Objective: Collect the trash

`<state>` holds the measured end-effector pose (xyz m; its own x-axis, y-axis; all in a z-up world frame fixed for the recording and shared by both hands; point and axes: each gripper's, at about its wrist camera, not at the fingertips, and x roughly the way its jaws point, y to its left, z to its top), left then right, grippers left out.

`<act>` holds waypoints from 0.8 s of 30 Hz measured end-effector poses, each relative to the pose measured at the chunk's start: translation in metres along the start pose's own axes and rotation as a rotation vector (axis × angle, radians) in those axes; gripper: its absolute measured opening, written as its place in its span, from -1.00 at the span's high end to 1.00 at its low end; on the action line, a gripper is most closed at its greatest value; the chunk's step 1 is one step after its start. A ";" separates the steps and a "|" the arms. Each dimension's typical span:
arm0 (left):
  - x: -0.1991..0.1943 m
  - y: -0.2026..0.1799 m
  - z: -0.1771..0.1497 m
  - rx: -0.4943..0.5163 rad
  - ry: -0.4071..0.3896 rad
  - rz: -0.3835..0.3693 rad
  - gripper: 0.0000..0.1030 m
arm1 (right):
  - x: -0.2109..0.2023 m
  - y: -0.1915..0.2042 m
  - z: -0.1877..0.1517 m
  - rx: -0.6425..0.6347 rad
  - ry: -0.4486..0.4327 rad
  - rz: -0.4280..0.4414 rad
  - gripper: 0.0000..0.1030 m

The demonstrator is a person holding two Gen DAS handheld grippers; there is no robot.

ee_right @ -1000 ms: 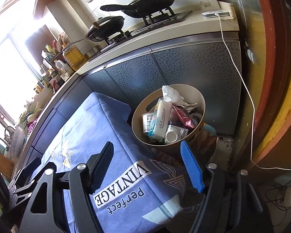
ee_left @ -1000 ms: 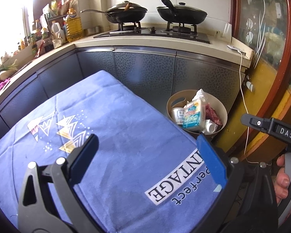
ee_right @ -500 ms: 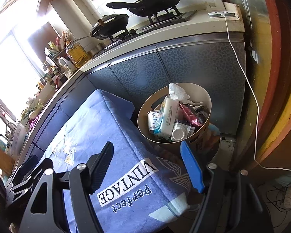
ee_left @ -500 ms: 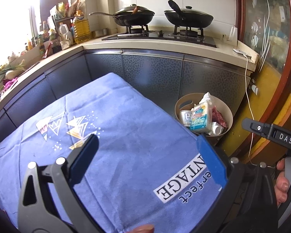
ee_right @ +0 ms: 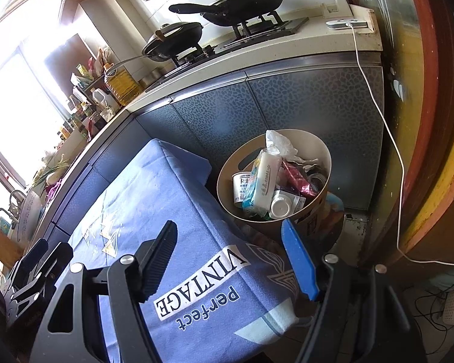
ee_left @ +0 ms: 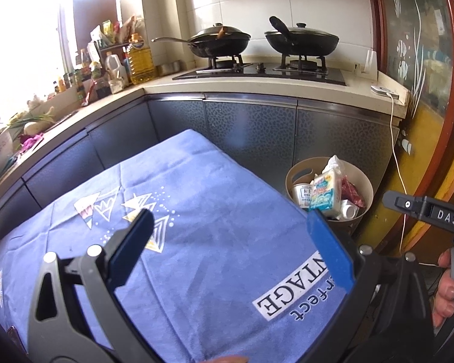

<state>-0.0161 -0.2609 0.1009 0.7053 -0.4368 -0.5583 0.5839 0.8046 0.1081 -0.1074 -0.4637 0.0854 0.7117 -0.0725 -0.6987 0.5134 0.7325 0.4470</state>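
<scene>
The blue cloth (ee_right: 172, 199) carries the printed words "VINTAGE", in dark letters on a white band, and "perfect" below it. The black tool (ee_left: 432, 211) at the right edge shows "DAS". Print on the bin's packages is too small to read.

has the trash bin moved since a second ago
No. In the right wrist view the trash bin sits at the same spot against the grey cabinet door; its small shift in the picture is the camera's, since the cabinet shifts with it.
</scene>
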 end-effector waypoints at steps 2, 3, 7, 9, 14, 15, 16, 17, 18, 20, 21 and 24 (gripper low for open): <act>-0.001 0.001 0.000 -0.007 0.005 -0.006 -0.88 | 0.000 0.000 0.001 0.001 0.000 0.001 -0.38; -0.001 0.002 0.000 -0.008 0.011 -0.004 -0.88 | 0.000 0.000 0.000 0.001 0.000 0.001 -0.38; 0.001 0.000 -0.002 0.001 0.025 0.006 -0.88 | -0.003 0.001 0.001 -0.001 -0.005 0.003 -0.38; 0.000 0.000 -0.002 0.011 0.023 0.007 -0.88 | -0.004 0.002 0.001 -0.002 -0.007 0.003 -0.38; 0.000 0.000 -0.003 0.018 0.028 0.007 -0.88 | -0.005 0.002 0.002 -0.002 -0.006 0.003 -0.38; 0.001 0.000 -0.003 0.018 0.031 0.007 -0.88 | -0.005 0.002 0.002 -0.003 -0.006 0.004 -0.38; 0.001 0.000 -0.003 0.018 0.034 0.008 -0.88 | -0.005 0.002 0.002 -0.003 -0.005 0.003 -0.38; 0.002 0.000 -0.003 0.019 0.037 0.008 -0.88 | -0.005 0.002 0.002 -0.003 -0.005 0.003 -0.38; 0.003 0.000 -0.004 0.019 0.040 0.006 -0.88 | -0.005 0.002 0.003 -0.003 -0.004 0.003 -0.38; 0.003 0.000 -0.005 0.018 0.044 0.006 -0.88 | -0.005 0.003 0.003 -0.003 -0.001 0.003 -0.38; 0.004 0.001 -0.005 0.017 0.045 0.004 -0.88 | -0.005 0.004 0.002 -0.003 0.000 0.003 -0.38; 0.004 0.000 -0.006 0.018 0.047 0.011 -0.88 | -0.002 0.005 0.002 -0.004 0.004 0.004 -0.38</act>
<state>-0.0157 -0.2598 0.0938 0.6921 -0.4086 -0.5951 0.5840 0.8015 0.1288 -0.1058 -0.4613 0.0904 0.7121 -0.0671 -0.6988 0.5087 0.7352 0.4479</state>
